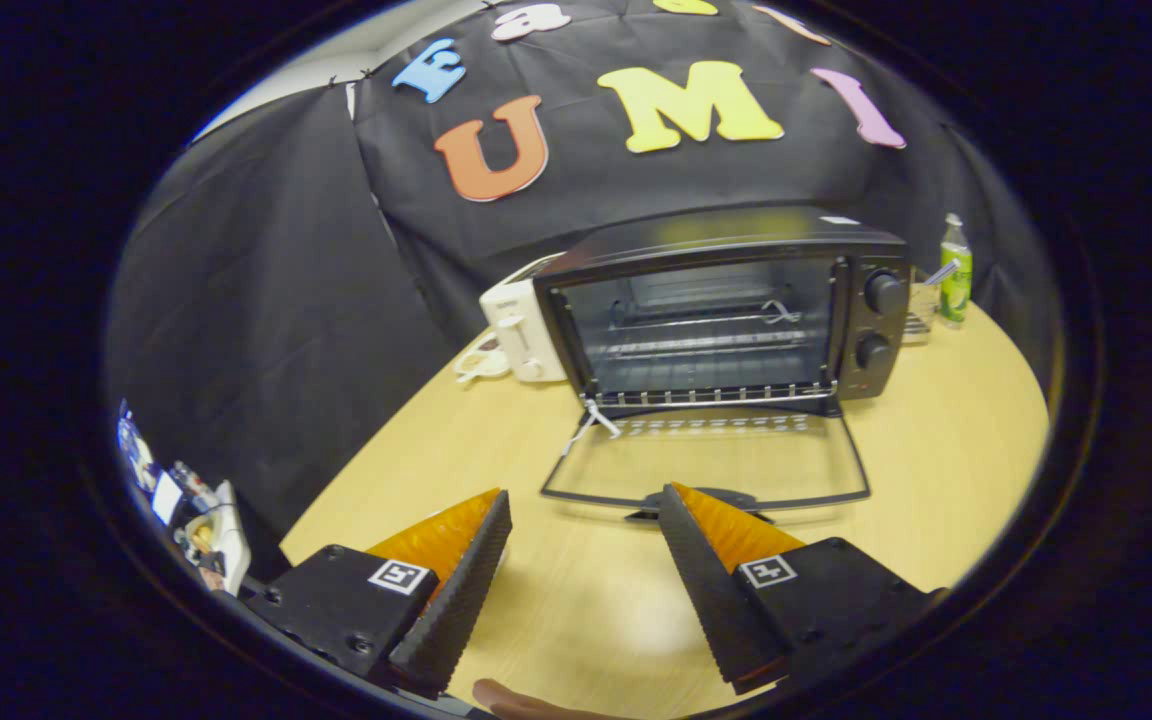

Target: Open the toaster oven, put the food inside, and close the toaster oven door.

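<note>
A black toaster oven (726, 310) stands on the wooden table (936, 450) beyond my fingers. Its glass door (706, 455) is folded down flat toward me, with the handle (701, 500) just ahead of my right fingertip. Wire racks show inside the lit cavity, and I see no food on them. My gripper (586, 500) is open, low over the table in front of the door, with nothing between its fingers. Two knobs (881, 320) sit on the oven's right panel.
A white toaster (521, 330) stands against the oven's left side, with a small white cup (481, 362) by it. A green bottle (954, 270) and a clear container (921, 310) stand to the oven's right. Clutter (196, 515) lies off the table's left edge.
</note>
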{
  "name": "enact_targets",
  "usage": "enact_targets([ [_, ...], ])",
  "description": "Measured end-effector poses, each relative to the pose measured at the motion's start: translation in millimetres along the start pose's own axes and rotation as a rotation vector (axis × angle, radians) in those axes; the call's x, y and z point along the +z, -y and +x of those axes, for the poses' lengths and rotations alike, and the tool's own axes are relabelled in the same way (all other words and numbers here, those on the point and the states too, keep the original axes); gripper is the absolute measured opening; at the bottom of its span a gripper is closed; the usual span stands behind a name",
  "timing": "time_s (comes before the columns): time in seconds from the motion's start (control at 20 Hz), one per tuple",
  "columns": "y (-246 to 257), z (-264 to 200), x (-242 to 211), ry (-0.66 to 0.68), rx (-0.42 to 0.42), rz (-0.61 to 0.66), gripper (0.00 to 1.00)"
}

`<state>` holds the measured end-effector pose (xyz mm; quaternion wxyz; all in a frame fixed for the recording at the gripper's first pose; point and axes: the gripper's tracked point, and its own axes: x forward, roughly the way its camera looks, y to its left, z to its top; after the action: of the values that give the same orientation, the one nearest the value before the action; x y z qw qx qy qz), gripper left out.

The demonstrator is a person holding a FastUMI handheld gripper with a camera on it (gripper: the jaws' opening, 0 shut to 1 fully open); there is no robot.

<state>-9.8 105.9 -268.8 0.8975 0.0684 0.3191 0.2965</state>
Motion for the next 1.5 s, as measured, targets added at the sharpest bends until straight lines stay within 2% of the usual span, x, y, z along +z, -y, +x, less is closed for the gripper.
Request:
enact_targets([
  [0.1,-20.9,1.9,-8.7,-0.1,0.079,0.005,0.97],
  [0.25,-38.7,1.2,-35.9,-0.29,0.147,0.025,0.96],
  [0.3,-42.5,0.3,-46.4,-0.355,0.151,0.016,0.96],
  [0.45,-46.8,5.3,-57.6,-0.405,0.152,0.032,0.95],
  [0.6,-64.8,4.7,-73.3,-0.533,0.227,0.178,0.91],
  [0.8,-69.5,7.7,-83.3,-0.63,0.272,0.32,0.74],
  [1.1,-71.9,13.1,-81.5,-0.652,0.297,0.466,0.46],
  [1.35,-69.5,11.2,-79.8,-0.641,0.345,0.47,0.39],
  [1.5,-68.6,10.2,-60.5,-0.545,0.432,0.529,0.37],
])
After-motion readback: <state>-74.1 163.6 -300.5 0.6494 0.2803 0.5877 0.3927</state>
